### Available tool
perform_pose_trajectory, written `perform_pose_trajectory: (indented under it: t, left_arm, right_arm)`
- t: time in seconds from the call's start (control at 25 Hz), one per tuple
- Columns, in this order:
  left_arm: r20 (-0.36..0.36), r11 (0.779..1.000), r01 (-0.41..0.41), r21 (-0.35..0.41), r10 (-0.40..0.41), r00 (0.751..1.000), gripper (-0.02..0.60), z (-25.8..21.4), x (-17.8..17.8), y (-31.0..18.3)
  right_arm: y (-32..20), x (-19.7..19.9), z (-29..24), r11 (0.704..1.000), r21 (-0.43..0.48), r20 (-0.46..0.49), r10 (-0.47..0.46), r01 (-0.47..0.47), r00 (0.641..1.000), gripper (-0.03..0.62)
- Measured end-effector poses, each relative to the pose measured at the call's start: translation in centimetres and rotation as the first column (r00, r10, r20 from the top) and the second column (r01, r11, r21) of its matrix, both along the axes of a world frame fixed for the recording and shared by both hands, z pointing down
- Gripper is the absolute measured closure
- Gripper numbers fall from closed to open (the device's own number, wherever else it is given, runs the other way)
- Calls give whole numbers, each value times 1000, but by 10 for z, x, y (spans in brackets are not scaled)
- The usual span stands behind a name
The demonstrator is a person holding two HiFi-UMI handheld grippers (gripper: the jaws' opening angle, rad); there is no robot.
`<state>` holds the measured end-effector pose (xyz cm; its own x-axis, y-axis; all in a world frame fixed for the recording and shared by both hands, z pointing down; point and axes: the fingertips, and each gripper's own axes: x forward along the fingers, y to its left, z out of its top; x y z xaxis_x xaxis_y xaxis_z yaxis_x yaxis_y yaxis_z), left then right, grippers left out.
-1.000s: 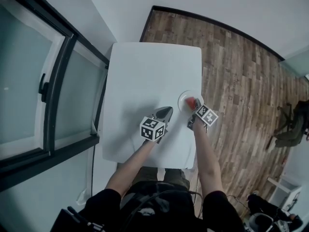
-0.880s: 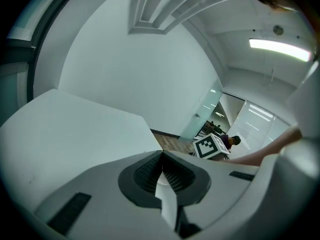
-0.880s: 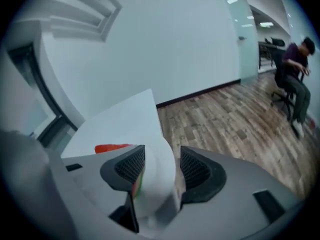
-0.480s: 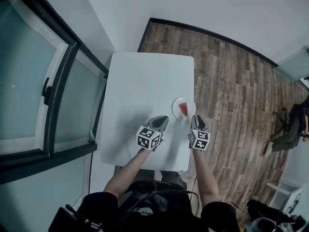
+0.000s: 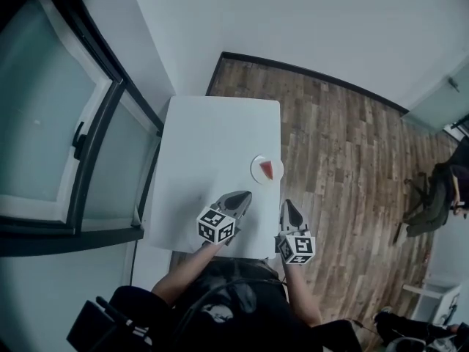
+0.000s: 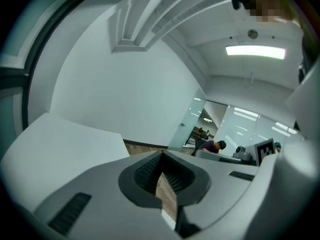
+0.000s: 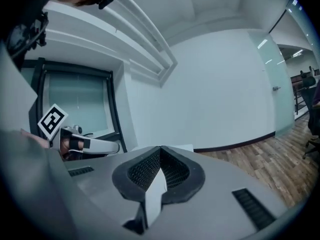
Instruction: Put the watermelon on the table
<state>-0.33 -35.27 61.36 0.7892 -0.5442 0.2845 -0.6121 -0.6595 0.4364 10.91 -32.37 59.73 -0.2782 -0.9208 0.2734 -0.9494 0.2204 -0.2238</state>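
Observation:
A red watermelon slice [image 5: 269,170] lies on a small white plate [image 5: 256,169] near the right edge of the white table [image 5: 212,138]. My left gripper [image 5: 244,194] hangs over the table's near part, left of the plate and apart from it. Its jaws meet at the tip [image 6: 161,154] with nothing between them. My right gripper [image 5: 287,203] is near the table's front right corner, short of the plate. Its jaws have just closed and are shut [image 7: 161,148] on nothing.
A large dark-framed window [image 5: 66,123] runs along the table's left side. Wooden floor [image 5: 337,145] lies to the right, with a chair [image 5: 429,204] far off. The right gripper view shows the left gripper's marker cube [image 7: 51,121]. A distant person [image 6: 215,145] sits behind glass.
Both grippers have drawn back from the plate toward me and risen. The right gripper, which was at the watermelon, has left it on the plate and closed.

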Motion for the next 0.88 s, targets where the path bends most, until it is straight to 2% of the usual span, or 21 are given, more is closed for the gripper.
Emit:
perform_pose_trajectory:
  t: [0.08,0.2,0.28,0.32,0.48,0.6,0.76,0.88]
  left_arm:
    - [-30,1000,-11,16,12,999,577,-23,2,8]
    - [36,994,-35,104,31,999,577,-43,0,18]
    - [75,990,-37,134,27,997,577,-47,-2,25]
    - [72,991,-31,130,22,997,577,-47,-1,29]
    - [-12,994,-36,107,37,999,577,-55,7,40]
    - [4,987,-40,156,40,999,577,-61,6,43]
    - [2,991,1,137,-1,1000,577,-59,-7,42]
    - [4,994,-5,112,4,1000,577,-55,-12,45]
  right_arm:
    - [14,-5,-11,1000,13,23,-20,20,1000,583]
    - [31,-16,-12,999,-5,109,-35,36,993,583]
    - [41,-24,-9,999,-7,128,-52,53,990,583]
    - [44,-27,-10,998,-2,120,-68,69,990,583]
    - [39,-31,-27,994,43,110,-109,105,988,583]
    - [38,-33,-29,994,50,117,-105,99,988,583]
    - [40,-40,-24,992,35,141,-125,122,982,583]
    - [37,-42,-24,991,35,166,-136,132,977,583]
